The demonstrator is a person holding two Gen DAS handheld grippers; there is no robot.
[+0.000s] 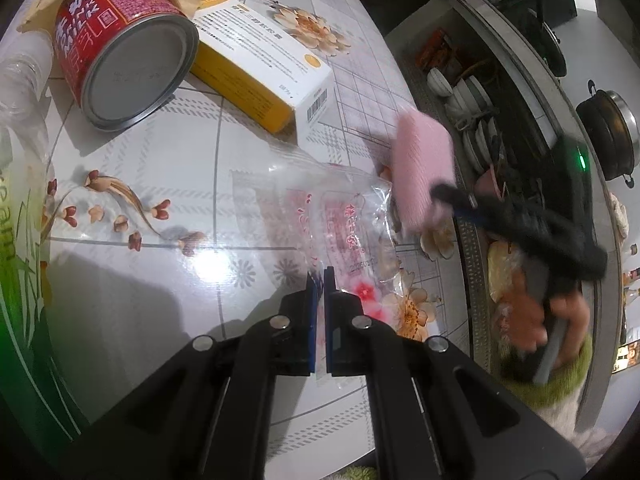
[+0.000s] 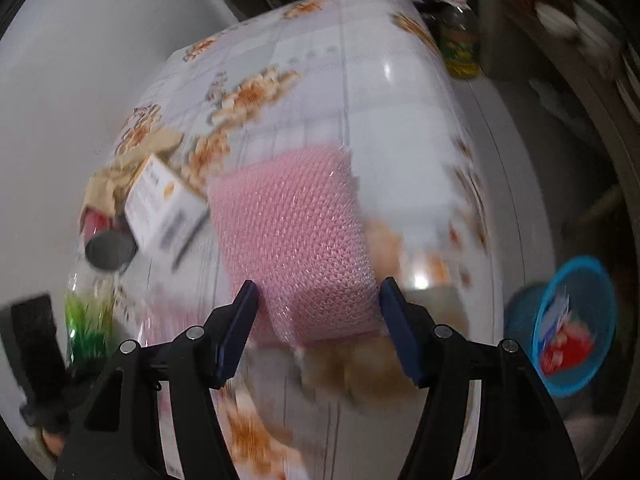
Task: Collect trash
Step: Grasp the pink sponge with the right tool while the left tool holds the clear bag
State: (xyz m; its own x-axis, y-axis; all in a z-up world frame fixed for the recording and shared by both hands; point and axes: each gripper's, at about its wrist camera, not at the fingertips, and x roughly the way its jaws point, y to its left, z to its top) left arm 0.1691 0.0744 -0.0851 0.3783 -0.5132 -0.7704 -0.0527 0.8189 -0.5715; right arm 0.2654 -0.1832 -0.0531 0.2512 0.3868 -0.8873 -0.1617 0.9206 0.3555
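the left tongs (image 1: 320, 280) were pinched nearly shut on the edge of a clear plastic wrapper (image 1: 320, 216) with red print too small to read, lying on the floral bench (image 1: 160, 184). ahead and to their left lay a red tin (image 1: 124, 52) on its side, lettered "milk", touching a white and yellow carton (image 1: 264, 68) with a barcode. the right tongs (image 2: 318, 296) stood wide, their blue pads against both sides of a pink bubble-wrap packet (image 2: 296, 236). far to their right, below the bench, was a blue basket (image 2: 576, 320) holding red-and-white packaging.
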